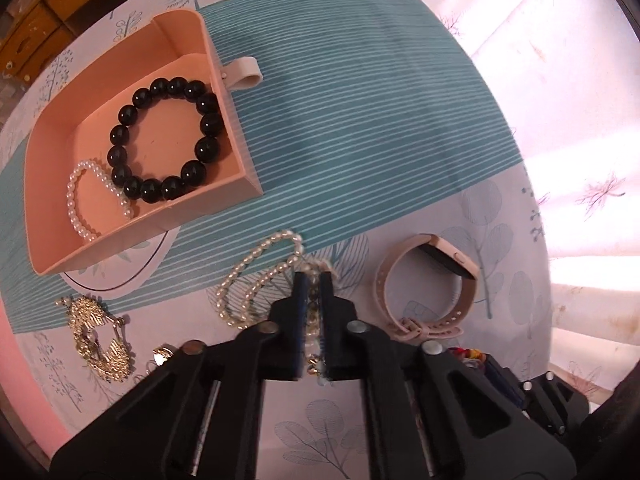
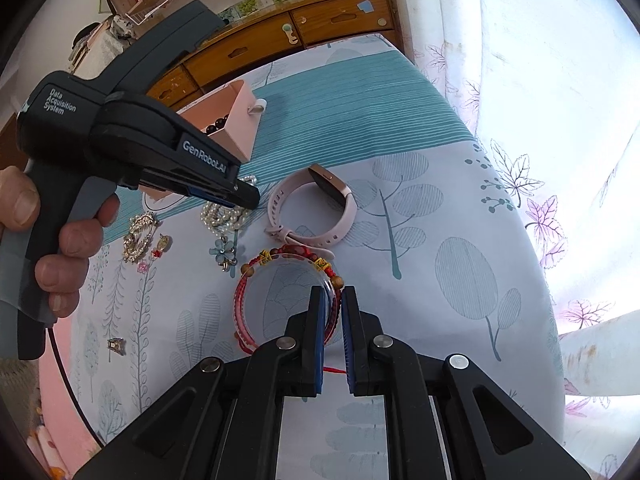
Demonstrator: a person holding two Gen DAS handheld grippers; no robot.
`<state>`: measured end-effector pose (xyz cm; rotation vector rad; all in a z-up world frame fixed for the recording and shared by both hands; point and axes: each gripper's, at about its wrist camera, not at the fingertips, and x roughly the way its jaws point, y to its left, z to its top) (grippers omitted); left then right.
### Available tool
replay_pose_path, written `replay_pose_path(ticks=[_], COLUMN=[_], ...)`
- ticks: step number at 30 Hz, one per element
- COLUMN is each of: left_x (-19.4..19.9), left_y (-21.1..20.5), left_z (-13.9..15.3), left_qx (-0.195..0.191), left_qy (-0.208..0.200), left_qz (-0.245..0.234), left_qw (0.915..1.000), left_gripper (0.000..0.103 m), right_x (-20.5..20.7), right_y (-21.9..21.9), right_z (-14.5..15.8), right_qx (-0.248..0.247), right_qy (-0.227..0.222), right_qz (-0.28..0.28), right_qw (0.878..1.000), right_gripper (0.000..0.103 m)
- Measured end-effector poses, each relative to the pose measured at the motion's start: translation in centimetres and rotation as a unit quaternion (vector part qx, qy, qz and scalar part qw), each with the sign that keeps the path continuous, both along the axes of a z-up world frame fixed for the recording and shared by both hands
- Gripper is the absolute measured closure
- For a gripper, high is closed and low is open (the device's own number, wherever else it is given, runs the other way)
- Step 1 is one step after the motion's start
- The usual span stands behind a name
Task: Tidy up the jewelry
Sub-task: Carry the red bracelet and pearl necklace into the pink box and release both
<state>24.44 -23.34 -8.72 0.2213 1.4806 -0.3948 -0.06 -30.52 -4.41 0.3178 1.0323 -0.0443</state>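
Left gripper pinched on pearl necklace; pink tray ahead-left; right gripper nearly closed around red beaded bracelet.

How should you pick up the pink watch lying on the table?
Probably best by the thin strap, not the screen. The pink watch stands on its edge as an open loop on the tablecloth, so one finger could slip inside the ring and one outside. Coming from above, at the bare strap side opposite the dark face, looks easiest, since the band there is narrow.
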Motion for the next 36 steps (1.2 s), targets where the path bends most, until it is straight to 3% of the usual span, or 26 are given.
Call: replay_pose_path(ticks=[7, 12, 17, 22, 28, 36], left_x=[-0.6, -1.4, -2.1, -2.1, -0.5, 1.5], left_y=[1.4, 2.6, 4.7, 9.7, 14.5, 18.8], left_z=[0.5, 2.9, 7.7, 14.2, 21.9, 29.0], left_qx=[-0.018, -0.033, -0.056, -0.080, -0.092, -0.094], left_qy=[-0.002, -0.019, -0.057, -0.106, -0.178, -0.248], left_qz=[0.015, 0.023, 0.034, 0.053, 0.086, 0.119], left_qw=[0.9997, 0.9990, 0.9962, 0.9898, 0.9760, 0.9567], left_gripper=[0.101, 0.101, 0.101, 0.101, 0.101, 0.101], right_x=[0.0, -0.1, -0.1, 0.9, 3.9, 10.8], right_y=[0.1, 0.7, 1.9, 3.3, 4.8, 6.9], right_z=[0.4, 1.5, 3.9, 7.0, 11.9, 17.6], right_qx=[-0.002, -0.005, -0.016, -0.029, -0.044, -0.047], right_qy=[-0.004, -0.011, -0.033, -0.062, -0.106, -0.150], right_qz=[0.002, 0.008, 0.023, 0.044, 0.059, 0.070], right_qw=[1.000, 1.000, 0.999, 0.997, 0.992, 0.985], right_gripper=[0.095, 0.095, 0.095, 0.095, 0.095, 0.095])
